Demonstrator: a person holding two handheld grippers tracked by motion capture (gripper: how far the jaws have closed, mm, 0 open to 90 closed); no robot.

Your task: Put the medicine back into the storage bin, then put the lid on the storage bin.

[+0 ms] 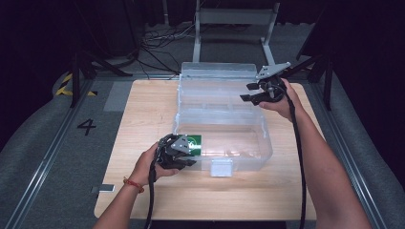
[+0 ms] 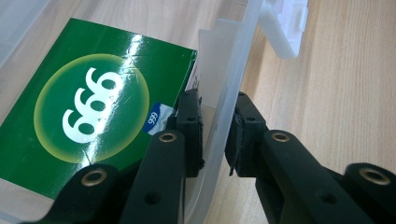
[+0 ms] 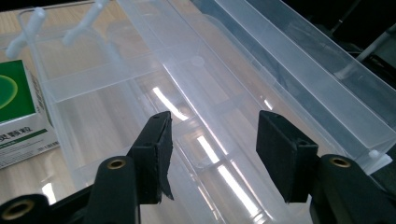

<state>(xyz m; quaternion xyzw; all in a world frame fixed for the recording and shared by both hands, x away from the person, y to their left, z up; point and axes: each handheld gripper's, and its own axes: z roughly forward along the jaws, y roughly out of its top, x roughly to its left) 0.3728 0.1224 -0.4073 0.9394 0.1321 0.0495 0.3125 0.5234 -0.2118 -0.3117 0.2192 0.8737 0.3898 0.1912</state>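
High view: one clear plastic box [image 1: 224, 119] and one green carton [image 1: 194, 141] are counted; its wall is clamped by the left gripper [image 1: 177, 151], while the right gripper [image 1: 255, 91] is held open, empty, above the lid.

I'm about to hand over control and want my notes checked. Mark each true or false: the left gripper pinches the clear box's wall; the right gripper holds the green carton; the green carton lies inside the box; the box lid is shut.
1. The left gripper pinches the wall of the clear box: true, its jaws are closed on the wall from both sides.
2. The right gripper holds the green carton: false, its jaws stand apart with nothing between them, over the box's raised lid.
3. The green carton lies inside the box: true, at its near left corner.
4. The lid is shut: false, it stands open at the back.
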